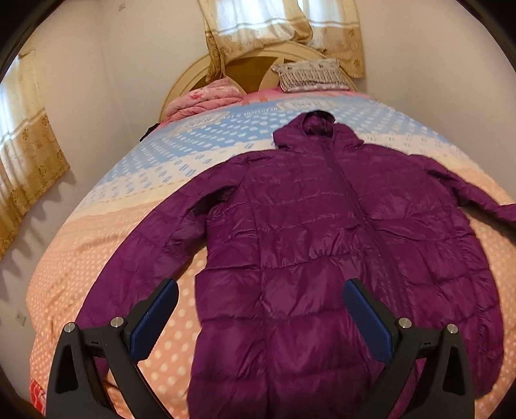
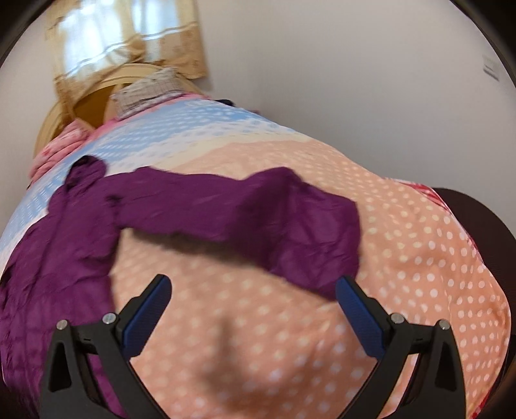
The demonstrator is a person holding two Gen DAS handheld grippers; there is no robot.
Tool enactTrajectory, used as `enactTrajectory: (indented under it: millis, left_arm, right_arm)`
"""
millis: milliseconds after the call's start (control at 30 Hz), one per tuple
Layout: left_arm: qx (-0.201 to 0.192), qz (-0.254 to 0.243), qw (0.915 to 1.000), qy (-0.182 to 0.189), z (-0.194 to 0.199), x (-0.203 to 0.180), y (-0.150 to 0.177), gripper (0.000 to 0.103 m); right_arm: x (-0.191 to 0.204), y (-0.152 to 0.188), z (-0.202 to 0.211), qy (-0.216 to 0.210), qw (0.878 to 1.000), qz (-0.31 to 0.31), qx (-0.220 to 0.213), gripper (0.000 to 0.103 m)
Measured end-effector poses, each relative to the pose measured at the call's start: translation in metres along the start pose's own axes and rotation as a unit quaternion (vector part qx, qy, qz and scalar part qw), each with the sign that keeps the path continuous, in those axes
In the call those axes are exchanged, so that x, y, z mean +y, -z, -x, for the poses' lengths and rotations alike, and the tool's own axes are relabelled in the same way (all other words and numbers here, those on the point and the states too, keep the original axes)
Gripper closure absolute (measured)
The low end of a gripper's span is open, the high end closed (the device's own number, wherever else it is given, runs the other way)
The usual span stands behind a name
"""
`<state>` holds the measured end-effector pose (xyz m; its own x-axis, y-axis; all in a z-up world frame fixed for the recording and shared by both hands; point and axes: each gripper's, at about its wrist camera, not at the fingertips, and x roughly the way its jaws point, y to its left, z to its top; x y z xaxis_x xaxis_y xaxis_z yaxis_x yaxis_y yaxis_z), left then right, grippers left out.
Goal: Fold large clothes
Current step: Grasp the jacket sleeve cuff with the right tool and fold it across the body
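Note:
A purple hooded puffer jacket (image 1: 322,232) lies flat and face up on the bed, zipped, hood toward the headboard, both sleeves spread out. My left gripper (image 1: 261,290) is open and empty, hovering over the jacket's lower left part. In the right wrist view the jacket's body (image 2: 64,232) is at the left and its right sleeve (image 2: 290,219) stretches across the bedspread. My right gripper (image 2: 253,287) is open and empty, just short of the sleeve's cuff end.
The bed (image 1: 96,258) has a dotted spread, peach near me and blue farther off. A pink folded quilt (image 1: 206,100) and a patterned pillow (image 1: 309,75) lie at the headboard. Curtains (image 1: 277,29) hang behind. Walls flank both bed sides.

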<state>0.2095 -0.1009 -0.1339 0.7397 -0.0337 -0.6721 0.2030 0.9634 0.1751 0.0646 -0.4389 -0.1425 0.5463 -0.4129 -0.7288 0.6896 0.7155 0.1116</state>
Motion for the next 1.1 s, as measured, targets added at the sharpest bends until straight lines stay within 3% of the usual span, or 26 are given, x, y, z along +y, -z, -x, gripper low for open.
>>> enactTrajectory:
  millis: [400,467,667,800,933,1033,1100]
  left_arm:
    - [0.024,0.017,0.9991,-0.031,-0.064,0.011,-0.029,0.001]
    - [0.032,0.023,0.9986,-0.036,-0.073,0.016,-0.03,0.001]
    - [0.039,0.038,0.9967,-0.061,-0.085,0.042,-0.026,0.001]
    - [0.044,0.046,0.9955,-0.069,-0.091,0.052,-0.026,0.001]
    - [0.048,0.036,0.9955,-0.073,-0.099,0.048,-0.027,0.001]
    - [0.055,0.026,0.995,-0.078,-0.105,0.045,-0.028,0.001]
    - [0.064,0.031,0.9945,-0.077,-0.111,0.049,-0.029,0.001]
  right_arm:
    - [-0.043,-0.024,-0.035,0.004,0.998,-0.056,0.02,0.012]
    - [-0.05,-0.026,-0.038,0.023,0.998,-0.062,0.021,0.02]
    - [-0.088,-0.023,-0.017,0.049,0.992,-0.115,-0.019,0.022]
    - [-0.101,-0.014,-0.018,0.009,0.992,-0.129,0.001,0.022]
    - [-0.086,-0.014,-0.031,-0.014,0.994,-0.105,0.017,0.026]
    - [-0.07,-0.016,-0.05,-0.001,0.996,-0.077,0.048,0.041]
    - [-0.065,-0.019,-0.052,0.005,0.997,-0.055,0.047,0.059]
